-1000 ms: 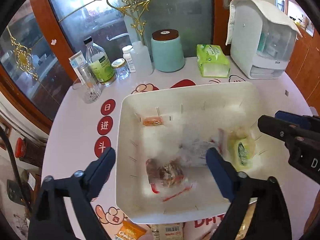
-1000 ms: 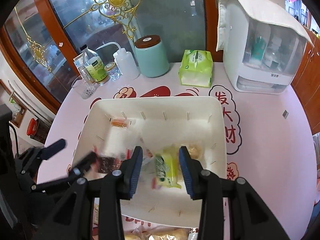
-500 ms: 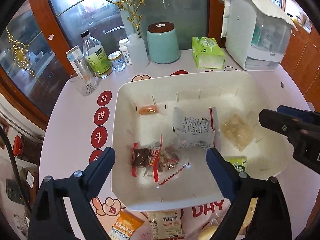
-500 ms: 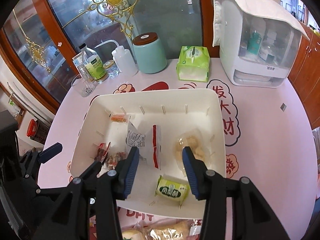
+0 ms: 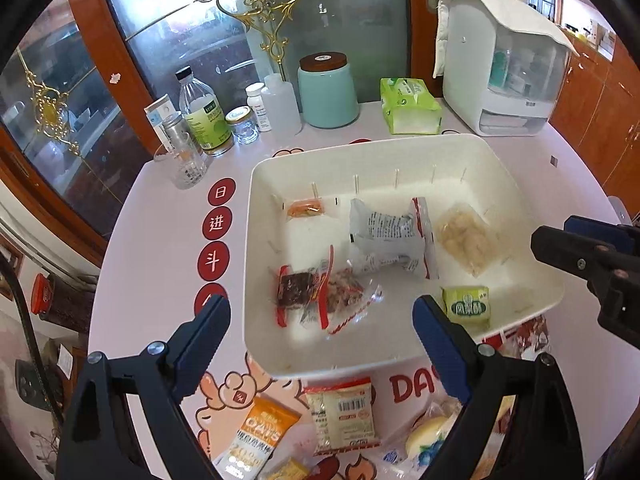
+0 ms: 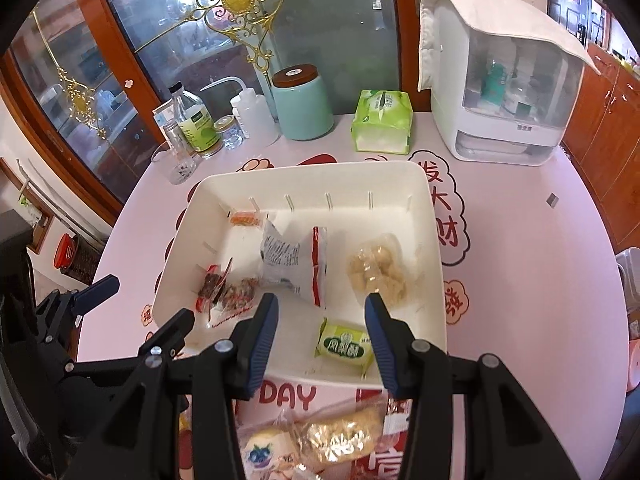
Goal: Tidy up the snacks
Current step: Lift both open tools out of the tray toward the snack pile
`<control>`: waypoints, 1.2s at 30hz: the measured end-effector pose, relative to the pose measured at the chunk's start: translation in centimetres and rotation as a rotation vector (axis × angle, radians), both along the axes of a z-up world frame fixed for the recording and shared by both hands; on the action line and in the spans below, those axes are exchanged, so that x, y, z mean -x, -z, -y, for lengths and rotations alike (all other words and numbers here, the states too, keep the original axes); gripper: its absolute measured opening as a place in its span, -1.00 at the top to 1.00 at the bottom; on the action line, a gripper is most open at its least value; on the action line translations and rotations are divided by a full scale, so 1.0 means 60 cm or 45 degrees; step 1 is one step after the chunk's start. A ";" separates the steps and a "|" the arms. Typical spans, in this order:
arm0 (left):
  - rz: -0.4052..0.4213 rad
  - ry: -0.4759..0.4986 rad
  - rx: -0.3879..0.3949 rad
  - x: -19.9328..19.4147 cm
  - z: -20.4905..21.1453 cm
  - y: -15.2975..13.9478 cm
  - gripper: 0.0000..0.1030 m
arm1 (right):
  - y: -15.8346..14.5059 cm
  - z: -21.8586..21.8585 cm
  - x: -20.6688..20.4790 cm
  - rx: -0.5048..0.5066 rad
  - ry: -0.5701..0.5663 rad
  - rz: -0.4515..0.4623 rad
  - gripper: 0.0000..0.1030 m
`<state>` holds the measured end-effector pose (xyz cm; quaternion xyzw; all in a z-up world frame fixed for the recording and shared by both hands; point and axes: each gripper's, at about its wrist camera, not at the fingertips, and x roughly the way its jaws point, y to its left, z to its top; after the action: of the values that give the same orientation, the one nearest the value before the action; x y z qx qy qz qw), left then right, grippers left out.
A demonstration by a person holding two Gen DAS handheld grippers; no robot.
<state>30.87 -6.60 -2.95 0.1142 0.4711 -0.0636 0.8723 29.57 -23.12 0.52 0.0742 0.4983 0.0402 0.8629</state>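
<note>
We hold both tongs above the white bin (image 6: 436, 248); the left gripper (image 5: 320, 340) gapes wide, empty; the right gripper (image 6: 322, 328) is half-open, empty, since its green pack (image 6: 345, 345) lies dropped inside.

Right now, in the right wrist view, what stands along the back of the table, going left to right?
Drinking glass → green-labelled bottle → small jar → squeeze bottle → teal canister → green tissue pack → white cabinet.
</note>
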 end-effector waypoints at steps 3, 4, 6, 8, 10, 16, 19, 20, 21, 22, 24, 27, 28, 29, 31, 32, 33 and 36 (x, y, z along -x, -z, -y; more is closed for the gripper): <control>0.010 0.008 -0.008 0.021 -0.010 -0.005 -0.79 | -0.005 -0.010 0.019 0.017 0.001 0.008 0.11; 0.011 0.010 -0.007 0.026 -0.014 -0.008 -0.79 | -0.006 -0.013 0.026 0.019 0.001 0.008 0.11; 0.020 0.014 -0.005 0.040 -0.023 -0.013 -0.79 | -0.008 -0.022 0.041 0.017 0.002 0.010 0.11; 0.034 0.017 -0.007 0.055 -0.036 -0.019 -0.79 | -0.011 -0.031 0.059 0.017 0.000 0.014 0.11; 0.047 0.017 -0.007 0.070 -0.050 -0.025 -0.79 | -0.014 -0.039 0.075 0.016 -0.002 0.021 0.11; 0.058 0.023 0.018 0.115 -0.095 -0.036 -0.79 | -0.024 -0.066 0.138 -0.006 -0.001 0.038 0.11; 0.069 0.027 0.033 0.139 -0.122 -0.038 -0.79 | -0.026 -0.084 0.178 -0.009 -0.015 0.044 0.11; 0.073 0.028 0.034 0.148 -0.132 -0.037 -0.79 | -0.025 -0.089 0.191 -0.010 -0.022 0.043 0.11; 0.074 0.026 0.033 0.154 -0.140 -0.035 -0.79 | -0.023 -0.094 0.203 -0.009 -0.027 0.043 0.11; 0.073 0.024 0.032 0.162 -0.150 -0.032 -0.79 | -0.021 -0.099 0.215 -0.005 -0.031 0.041 0.11; 0.064 0.022 0.031 0.174 -0.167 -0.023 -0.79 | -0.012 -0.110 0.243 0.005 -0.041 0.030 0.11; 0.039 0.012 0.030 0.191 -0.197 -0.002 -0.79 | 0.010 -0.124 0.280 0.020 -0.050 -0.007 0.11; 0.023 0.010 0.030 0.198 -0.205 0.009 -0.79 | 0.018 -0.128 0.290 0.026 -0.051 -0.022 0.11; 0.009 0.013 0.031 0.204 -0.211 0.018 -0.79 | 0.029 -0.133 0.300 0.031 -0.053 -0.040 0.11; -0.028 0.032 0.027 0.217 -0.220 0.042 -0.79 | 0.051 -0.141 0.318 0.026 -0.055 -0.086 0.11; -0.043 0.044 0.019 0.223 -0.222 0.055 -0.79 | 0.063 -0.145 0.327 0.021 -0.053 -0.109 0.11; -0.054 0.055 0.014 0.228 -0.222 0.063 -0.79 | 0.076 -0.149 0.335 0.016 -0.051 -0.135 0.11; -0.087 0.112 -0.023 0.248 -0.221 0.100 -0.79 | 0.113 -0.158 0.356 0.001 -0.036 -0.199 0.11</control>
<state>16.00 6.67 -8.93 0.1403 0.4957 -0.1017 0.8510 8.23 -13.66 -6.27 0.0696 0.5652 0.0463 0.8207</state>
